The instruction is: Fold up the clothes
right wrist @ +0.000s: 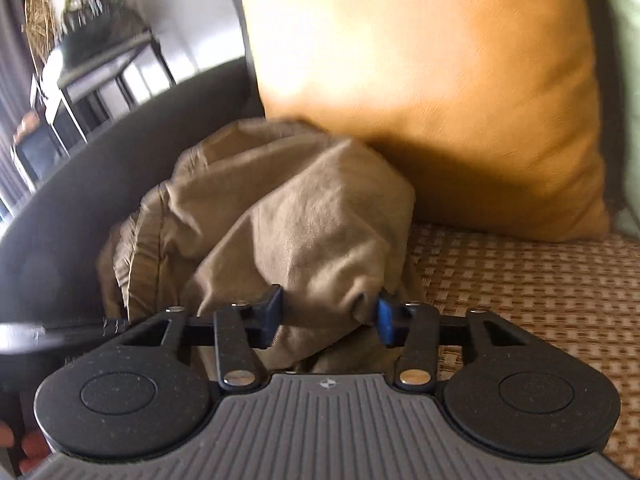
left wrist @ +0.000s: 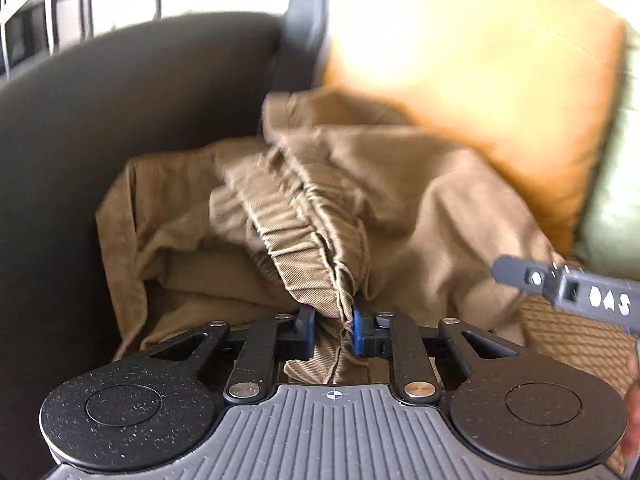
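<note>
Your left gripper (left wrist: 333,330) is clamped on the elastic waistband of the tan trousers (left wrist: 400,208), which lie bunched on the woven seat (right wrist: 540,288) against the orange cushion (right wrist: 440,100). Your right gripper (right wrist: 328,316) has its jaws part-closed around a fold of the cloth. No flat, squared fold shows; smoothing and folding remain, in my judgement.

A dark sofa arm (right wrist: 100,184) curves left of the claw, an orange cushion (right wrist: 420,92) stands ahead on a woven seat (right wrist: 540,280), and a metal-framed shelf (right wrist: 100,64) stands far left against a bright wall.
</note>
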A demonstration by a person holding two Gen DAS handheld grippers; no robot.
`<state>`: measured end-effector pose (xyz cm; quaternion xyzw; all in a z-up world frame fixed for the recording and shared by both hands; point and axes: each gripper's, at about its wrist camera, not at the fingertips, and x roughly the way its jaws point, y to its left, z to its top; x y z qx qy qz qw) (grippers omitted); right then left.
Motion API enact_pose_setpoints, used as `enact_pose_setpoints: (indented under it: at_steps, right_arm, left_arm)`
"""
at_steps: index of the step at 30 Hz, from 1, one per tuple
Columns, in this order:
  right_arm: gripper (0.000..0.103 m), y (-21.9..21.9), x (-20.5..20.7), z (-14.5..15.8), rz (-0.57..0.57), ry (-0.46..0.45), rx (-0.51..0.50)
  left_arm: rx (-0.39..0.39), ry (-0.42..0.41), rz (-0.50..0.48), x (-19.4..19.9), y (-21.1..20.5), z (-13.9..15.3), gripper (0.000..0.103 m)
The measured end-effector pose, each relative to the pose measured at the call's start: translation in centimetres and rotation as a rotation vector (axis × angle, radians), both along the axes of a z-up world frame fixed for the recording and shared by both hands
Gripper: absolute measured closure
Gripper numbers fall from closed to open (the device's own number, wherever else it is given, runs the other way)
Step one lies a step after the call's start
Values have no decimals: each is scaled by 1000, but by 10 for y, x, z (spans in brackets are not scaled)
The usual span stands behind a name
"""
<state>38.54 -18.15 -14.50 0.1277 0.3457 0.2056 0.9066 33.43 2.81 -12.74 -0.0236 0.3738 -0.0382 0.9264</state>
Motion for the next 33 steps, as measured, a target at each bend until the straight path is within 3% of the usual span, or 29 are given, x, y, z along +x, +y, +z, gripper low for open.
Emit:
enact_pose_setpoints:
  at_steps: [5,9,14,19,24,29,33]
  right_arm:
    - [59,-23,-45,58,29,-25,29]
    - [60,-40,-107,103,91,-69,-17]
    - [60,-74,-201,130,124,-80,-55]
    - [60,-110,-293,116,88,-22,-78]
    - [60,-120,-372,68,-29,23,-93]
    - [60,-121,-403,12,-125,111,-7]
    - [58,-123,-406,-1,-129,104,2]
  left_arm:
    - [-91,-25,-28,-62,5,55,96]
    - [-167,-30,-67,-131,4,89,97]
    - [-202,-14,-157,-226,-13,95,97]
    - [-202,43,-247,-308,-39,68,97]
    - [-141,100,-273,-355,-61,28,96]
    - [-118,151,-240,-374,-58,2,96]
    - [-105,170,-211,-368,-60,-7,96]
